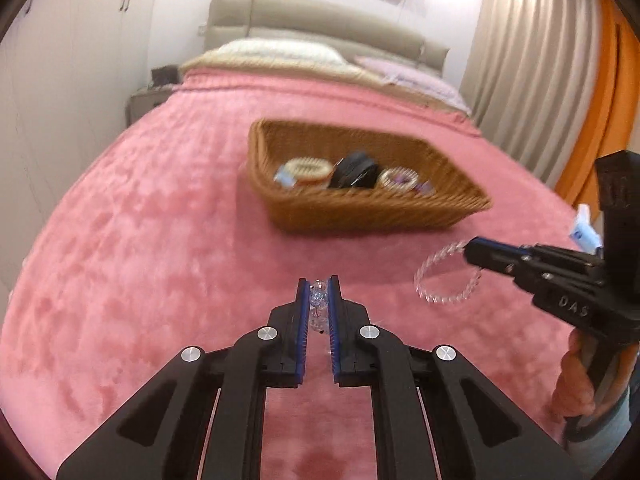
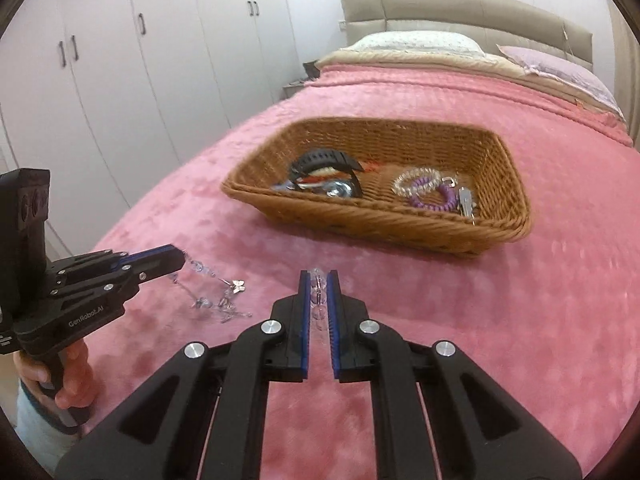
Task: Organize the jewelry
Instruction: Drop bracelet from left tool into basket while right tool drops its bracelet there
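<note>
My left gripper is shut on a crystal bead bracelet with charms; in the right wrist view that gripper holds the bracelet dangling just above the pink blanket. My right gripper is shut on a clear bead bracelet; in the left wrist view that gripper holds the bracelet ring hanging in the air. A wicker basket lies ahead on the bed, holding a black watch, a clear bracelet, a purple coil bracelet and other pieces.
The bed is covered with a pink plush blanket. Pillows and a beige headboard stand at the far end. White wardrobes line the left side, curtains the right.
</note>
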The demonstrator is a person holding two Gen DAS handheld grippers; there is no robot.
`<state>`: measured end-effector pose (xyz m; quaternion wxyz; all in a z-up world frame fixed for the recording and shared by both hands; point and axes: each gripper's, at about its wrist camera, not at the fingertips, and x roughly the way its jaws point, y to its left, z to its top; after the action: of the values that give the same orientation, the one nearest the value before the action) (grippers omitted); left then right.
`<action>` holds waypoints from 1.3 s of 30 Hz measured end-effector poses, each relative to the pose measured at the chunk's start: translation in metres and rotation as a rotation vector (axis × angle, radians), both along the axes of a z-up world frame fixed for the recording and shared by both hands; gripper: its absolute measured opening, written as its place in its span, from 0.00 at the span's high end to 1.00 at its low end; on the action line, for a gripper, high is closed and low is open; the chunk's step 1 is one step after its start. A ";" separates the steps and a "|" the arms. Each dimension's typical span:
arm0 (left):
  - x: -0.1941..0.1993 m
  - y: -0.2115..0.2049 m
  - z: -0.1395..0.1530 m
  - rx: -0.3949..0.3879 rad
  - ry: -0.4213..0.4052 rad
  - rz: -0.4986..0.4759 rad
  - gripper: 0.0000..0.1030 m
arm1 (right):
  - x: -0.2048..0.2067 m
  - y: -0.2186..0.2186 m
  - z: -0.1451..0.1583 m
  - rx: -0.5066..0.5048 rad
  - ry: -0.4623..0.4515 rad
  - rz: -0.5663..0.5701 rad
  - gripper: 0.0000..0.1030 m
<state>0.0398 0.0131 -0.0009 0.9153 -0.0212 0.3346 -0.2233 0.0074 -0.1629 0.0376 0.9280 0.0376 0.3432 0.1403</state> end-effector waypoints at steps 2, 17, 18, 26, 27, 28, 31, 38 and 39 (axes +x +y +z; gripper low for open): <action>-0.007 -0.003 0.010 0.007 -0.019 -0.002 0.93 | -0.010 0.003 0.009 -0.006 -0.010 0.010 0.94; -0.005 -0.032 0.111 -0.011 -0.262 -0.065 0.93 | -0.007 -0.002 0.104 -0.065 -0.224 -0.046 0.94; 0.004 -0.036 0.116 -0.016 -0.271 -0.071 0.93 | -0.003 -0.004 0.107 -0.068 -0.232 -0.054 0.94; 0.077 -0.072 0.102 -0.003 -0.303 -0.046 0.93 | 0.070 -0.025 0.105 -0.030 -0.224 -0.134 0.94; 0.086 -0.076 0.096 -0.001 -0.293 -0.047 0.93 | 0.076 -0.027 0.101 -0.027 -0.215 -0.140 0.94; 0.099 -0.080 0.088 -0.008 -0.271 -0.050 0.93 | 0.090 -0.030 0.092 -0.023 -0.194 -0.151 0.94; 0.121 -0.082 0.068 -0.032 -0.221 -0.051 0.93 | 0.120 -0.036 0.066 -0.009 -0.133 -0.159 0.94; 0.152 -0.075 0.033 -0.072 -0.112 -0.033 0.93 | 0.163 -0.048 0.011 -0.016 -0.012 -0.163 0.94; 0.156 -0.076 0.029 -0.067 -0.100 -0.031 0.93 | 0.164 -0.049 0.008 -0.007 -0.003 -0.163 0.94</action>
<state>0.1956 -0.0624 0.0278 0.9260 -0.0356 0.2812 -0.2495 0.1717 -0.2118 0.0455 0.9370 0.0619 0.3381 0.0629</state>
